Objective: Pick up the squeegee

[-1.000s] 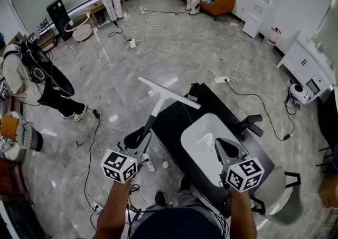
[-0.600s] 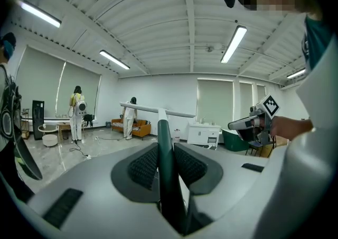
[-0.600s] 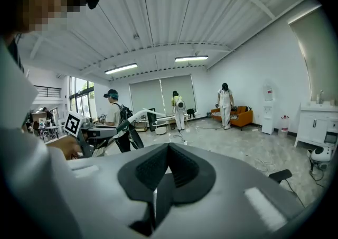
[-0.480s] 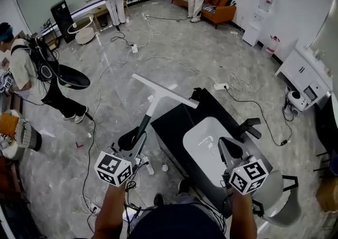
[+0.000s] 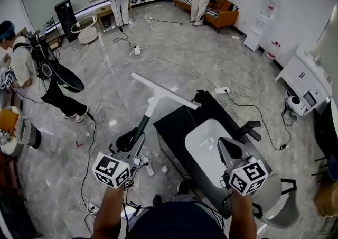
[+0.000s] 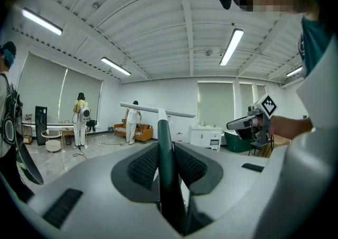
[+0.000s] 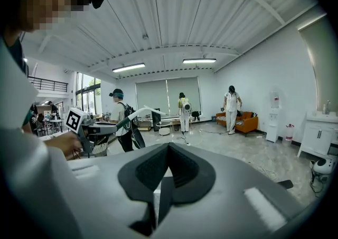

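Observation:
The squeegee [image 5: 154,101] has a long white blade and a dark green handle. It is held up in the air, over the floor just left of the black table [image 5: 174,121]. My left gripper [image 5: 128,140] is shut on the handle, which runs straight between the pads [image 6: 165,169] in the left gripper view, with the blade [image 6: 158,110] crosswise at the far end. My right gripper [image 5: 228,148] hovers over the white basin [image 5: 203,143]; its jaws are shut with nothing in them [image 7: 168,148]. From the right gripper view the squeegee [image 7: 134,113] shows at the left.
Cables trail across the grey floor [image 5: 158,58]. A person with a backpack [image 5: 37,74] stands at the left and two more near the orange sofa [image 5: 222,8]. A white cabinet [image 5: 306,82] is at the right, a grey chair [image 5: 282,195] below the table.
Both grippers have risen a little, the left one carrying the squeegee up with it. The grip on the handle is unchanged.

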`<control>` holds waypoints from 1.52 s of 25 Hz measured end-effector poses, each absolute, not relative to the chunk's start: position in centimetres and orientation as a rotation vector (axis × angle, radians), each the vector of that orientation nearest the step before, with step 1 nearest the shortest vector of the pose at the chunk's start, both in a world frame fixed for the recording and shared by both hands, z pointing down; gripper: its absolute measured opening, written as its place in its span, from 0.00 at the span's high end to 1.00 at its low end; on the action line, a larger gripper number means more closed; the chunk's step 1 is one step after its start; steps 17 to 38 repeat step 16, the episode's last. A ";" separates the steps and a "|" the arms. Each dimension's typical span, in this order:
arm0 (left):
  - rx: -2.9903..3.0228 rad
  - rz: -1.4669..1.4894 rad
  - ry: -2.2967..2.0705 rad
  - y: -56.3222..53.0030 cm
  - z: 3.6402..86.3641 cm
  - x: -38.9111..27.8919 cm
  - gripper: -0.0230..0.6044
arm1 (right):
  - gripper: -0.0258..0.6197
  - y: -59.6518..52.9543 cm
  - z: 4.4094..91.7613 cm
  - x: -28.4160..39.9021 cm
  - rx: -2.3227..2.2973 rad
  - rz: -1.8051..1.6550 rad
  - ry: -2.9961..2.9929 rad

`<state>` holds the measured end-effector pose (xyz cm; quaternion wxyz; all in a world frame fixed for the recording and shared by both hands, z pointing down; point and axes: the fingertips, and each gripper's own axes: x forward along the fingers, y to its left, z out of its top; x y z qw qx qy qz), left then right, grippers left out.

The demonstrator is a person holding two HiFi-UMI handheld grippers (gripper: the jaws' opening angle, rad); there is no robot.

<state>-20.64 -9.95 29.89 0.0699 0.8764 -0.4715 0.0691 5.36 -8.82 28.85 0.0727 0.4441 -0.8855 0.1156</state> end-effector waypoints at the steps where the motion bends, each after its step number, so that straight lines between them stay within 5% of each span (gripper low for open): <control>1: 2.638 0.208 -1.421 -9.9 29.8 -20.7 0.81 | 0.95 -8.9 28.8 5.3 1.332 0.346 -2.662; 38: 2.624 0.228 -1.421 -9.8 30.5 -20.7 0.81 | 0.95 -8.9 29.5 5.0 1.305 0.377 -2.661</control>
